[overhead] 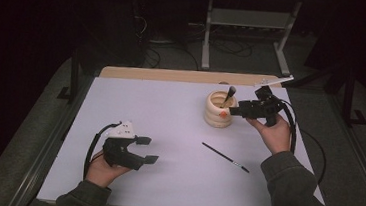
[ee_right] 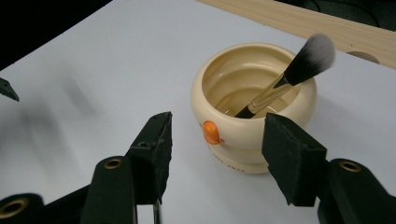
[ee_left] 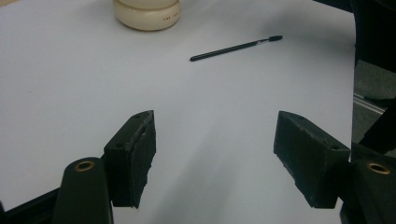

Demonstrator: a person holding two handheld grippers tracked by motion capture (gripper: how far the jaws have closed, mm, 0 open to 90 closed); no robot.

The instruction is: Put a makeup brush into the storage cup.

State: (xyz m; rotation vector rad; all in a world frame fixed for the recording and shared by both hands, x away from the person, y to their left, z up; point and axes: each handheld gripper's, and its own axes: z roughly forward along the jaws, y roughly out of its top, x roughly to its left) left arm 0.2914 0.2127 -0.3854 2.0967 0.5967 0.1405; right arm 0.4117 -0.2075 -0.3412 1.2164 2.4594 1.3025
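A cream ribbed pot [overhead: 219, 111] with an orange dot stands on the white table at the back right. A fluffy makeup brush [overhead: 230, 94] leans inside it, bristles up. In the right gripper view the pot [ee_right: 252, 135] and the brush [ee_right: 299, 70] sit just beyond my right gripper [ee_right: 217, 149], which is open with nothing between its pads. In the high view my right gripper [overhead: 235, 109] hovers beside the pot's right side. A thin black brush [overhead: 225, 157] lies flat on the table. My left gripper [overhead: 147, 150] is open near the front left, and it [ee_left: 215, 154] faces the thin brush [ee_left: 236, 47].
The white table top [overhead: 169, 122] has a wooden strip [overhead: 183, 76] along its far edge. Beyond it stand a metal frame's legs [overhead: 207, 40] and cables on the dark floor. The person's sleeves come in at the front edge.
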